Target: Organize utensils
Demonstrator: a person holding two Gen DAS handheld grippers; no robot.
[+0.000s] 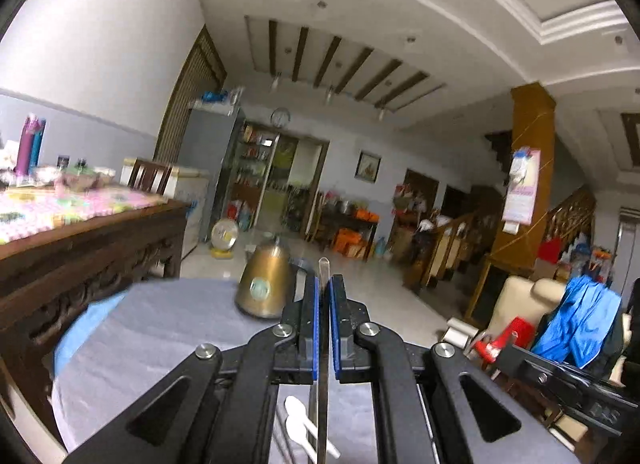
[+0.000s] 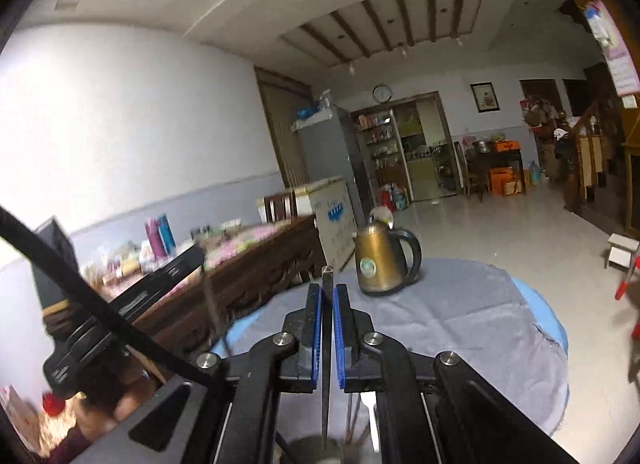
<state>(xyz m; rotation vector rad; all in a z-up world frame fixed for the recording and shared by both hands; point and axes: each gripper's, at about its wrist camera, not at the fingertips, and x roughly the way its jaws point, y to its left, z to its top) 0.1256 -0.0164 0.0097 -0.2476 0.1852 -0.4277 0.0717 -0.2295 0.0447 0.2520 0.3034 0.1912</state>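
My left gripper [image 1: 324, 288] is shut on a thin clear-handled utensil [image 1: 323, 392] that stands upright between the blue pads, raised above the grey-clothed round table [image 1: 160, 344]. Two white plastic spoons [image 1: 298, 420] lie on the cloth below it. My right gripper [image 2: 329, 292] is shut on a dark thin utensil [image 2: 326, 364], held upright over the same table [image 2: 460, 324]. Below it, blurred, are more utensils, one a white one [image 2: 370, 416], and a grey rounded object [image 2: 316, 450] that I cannot identify.
A brass kettle with a black handle [image 1: 264, 284] [image 2: 380, 264] stands at the table's far side. A carved wooden table with a pink cloth and bottles [image 1: 80, 224] [image 2: 240, 260] is to the left. The left gripper's body [image 2: 132, 296] shows in the right wrist view.
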